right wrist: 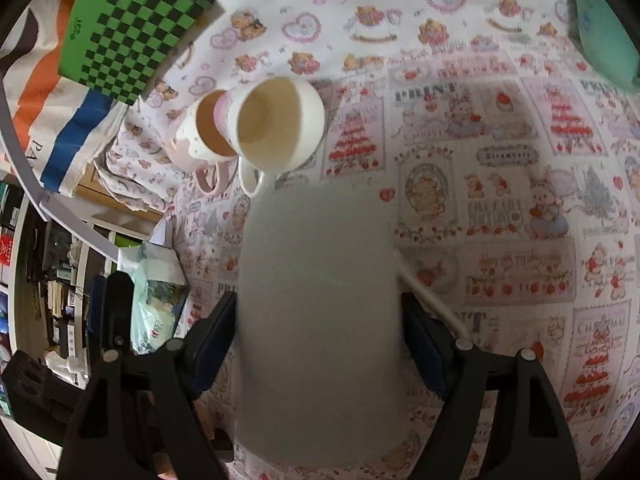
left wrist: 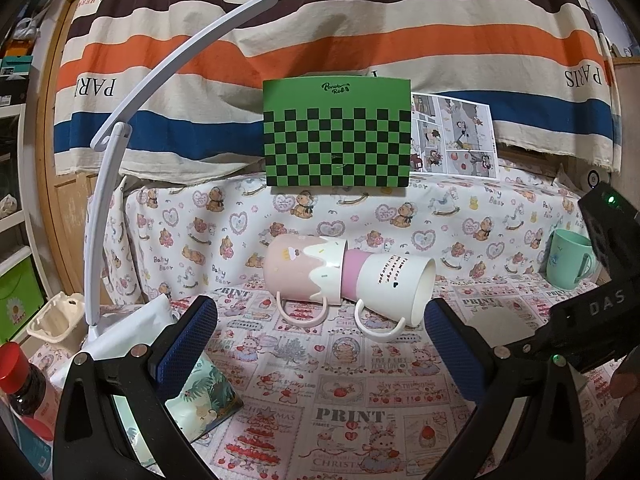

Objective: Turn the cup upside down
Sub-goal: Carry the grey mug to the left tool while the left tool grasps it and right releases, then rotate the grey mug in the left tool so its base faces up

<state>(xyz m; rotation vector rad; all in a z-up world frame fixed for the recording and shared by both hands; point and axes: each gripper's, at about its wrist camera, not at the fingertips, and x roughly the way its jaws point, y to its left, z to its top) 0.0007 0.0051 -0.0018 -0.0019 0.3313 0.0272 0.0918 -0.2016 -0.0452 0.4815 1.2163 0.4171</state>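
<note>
Two nested cups lie on their sides on the patterned cloth: a white cup with a pink band (left wrist: 394, 284) pushed into a pink-and-cream cup (left wrist: 304, 270), handles resting on the cloth. They also show in the right wrist view, the white one (right wrist: 280, 126) and the pink one (right wrist: 192, 136), mouths toward the camera. My left gripper (left wrist: 320, 336) is open and empty just in front of them. My right gripper (right wrist: 318, 344) is shut on a blurred pale grey cup (right wrist: 320, 320) that fills the space between its pads. The right gripper's body (left wrist: 592, 312) shows at the left view's right edge.
A mint green mug (left wrist: 570, 258) stands at the right. A green checkered board (left wrist: 338, 136) and a comic sheet (left wrist: 456, 136) lean at the back. A white lamp arm (left wrist: 104, 200), a snack bag (left wrist: 204, 396), a red-capped bottle (left wrist: 22, 380) and an egg carton (left wrist: 56, 320) are at the left.
</note>
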